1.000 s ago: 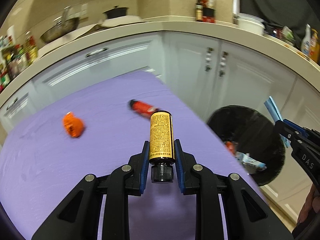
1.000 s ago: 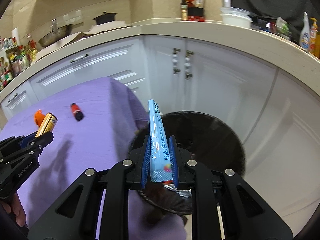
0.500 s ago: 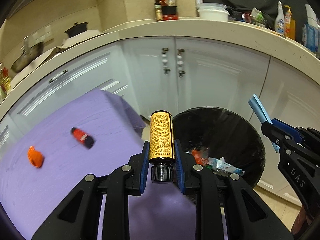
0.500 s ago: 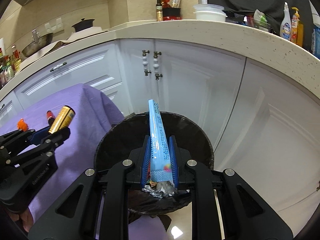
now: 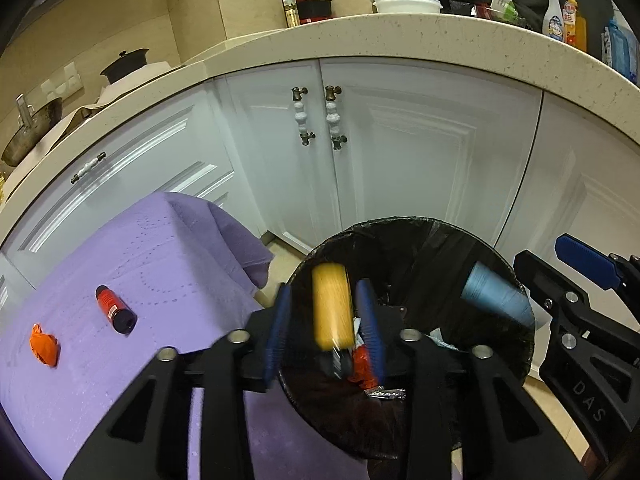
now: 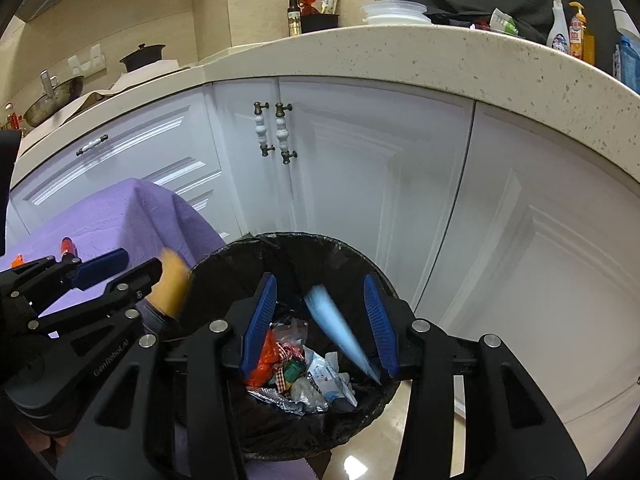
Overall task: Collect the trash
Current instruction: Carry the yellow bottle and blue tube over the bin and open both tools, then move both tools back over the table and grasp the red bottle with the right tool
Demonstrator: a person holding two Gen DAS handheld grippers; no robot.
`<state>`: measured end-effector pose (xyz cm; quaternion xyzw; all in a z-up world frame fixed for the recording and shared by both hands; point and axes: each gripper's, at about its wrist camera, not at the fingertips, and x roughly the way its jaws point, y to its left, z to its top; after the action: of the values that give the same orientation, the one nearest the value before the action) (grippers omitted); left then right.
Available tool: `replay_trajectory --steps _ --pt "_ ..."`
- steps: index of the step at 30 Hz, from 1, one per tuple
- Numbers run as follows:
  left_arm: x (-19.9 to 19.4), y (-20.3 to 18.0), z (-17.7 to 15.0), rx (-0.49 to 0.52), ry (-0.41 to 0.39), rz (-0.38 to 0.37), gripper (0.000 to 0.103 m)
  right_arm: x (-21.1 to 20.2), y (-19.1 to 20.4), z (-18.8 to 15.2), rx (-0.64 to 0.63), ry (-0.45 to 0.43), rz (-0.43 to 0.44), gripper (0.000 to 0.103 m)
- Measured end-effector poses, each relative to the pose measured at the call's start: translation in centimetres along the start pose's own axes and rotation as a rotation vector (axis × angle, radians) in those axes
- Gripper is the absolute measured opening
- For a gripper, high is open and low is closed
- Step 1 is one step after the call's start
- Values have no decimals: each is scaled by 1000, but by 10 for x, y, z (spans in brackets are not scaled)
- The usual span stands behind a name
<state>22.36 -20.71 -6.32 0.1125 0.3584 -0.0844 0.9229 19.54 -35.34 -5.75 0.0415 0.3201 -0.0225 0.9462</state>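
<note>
Jaws on our left gripper (image 5: 326, 326) are opening, the blurred yellow bottle (image 5: 333, 307) sitting loose between them above the black bin (image 5: 424, 232). Our right gripper (image 6: 320, 320) is opening too, the blue tube (image 6: 340, 330) sliding binward, untouched by its pads.

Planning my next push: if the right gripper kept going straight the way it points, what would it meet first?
Probably the blue tube loose between its open jaws, then the litter in the black bin.
</note>
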Motion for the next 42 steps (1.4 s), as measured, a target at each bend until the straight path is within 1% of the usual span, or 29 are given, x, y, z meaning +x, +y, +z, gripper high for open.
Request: replay_trajectory --steps 1,5,10,14,18,22,31,34,42 --pt "0 0 0 -2 -1 1 43 0 0 0 2 0 0 44" --pt "-2 2 -3 -2 1 8 49 -1 3 -3 -3 0 -2 44" --pt "-8 11 -5 -24 -2 13 53 -5 5 -3 -2 -3 2 44" --pt "-17 25 -8 -39 -11 30 57 -10 13 -3 -8 -9 16 44" --pt "-25 49 -16 -86 -3 50 58 -14 29 -1 -24 -13 51 44" --pt "-35 81 -27 -134 -2 92 60 -17 52 3 -50 -17 103 44" --pt "-54 163 -55 -268 14 219 62 -13 130 12 -148 -14 237 44" --pt "-56 189 -62 -308 27 263 62 -6 160 13 -185 1 289 44" --pt "-58 247 -86 -408 62 356 64 17 223 16 -272 48 371 44"
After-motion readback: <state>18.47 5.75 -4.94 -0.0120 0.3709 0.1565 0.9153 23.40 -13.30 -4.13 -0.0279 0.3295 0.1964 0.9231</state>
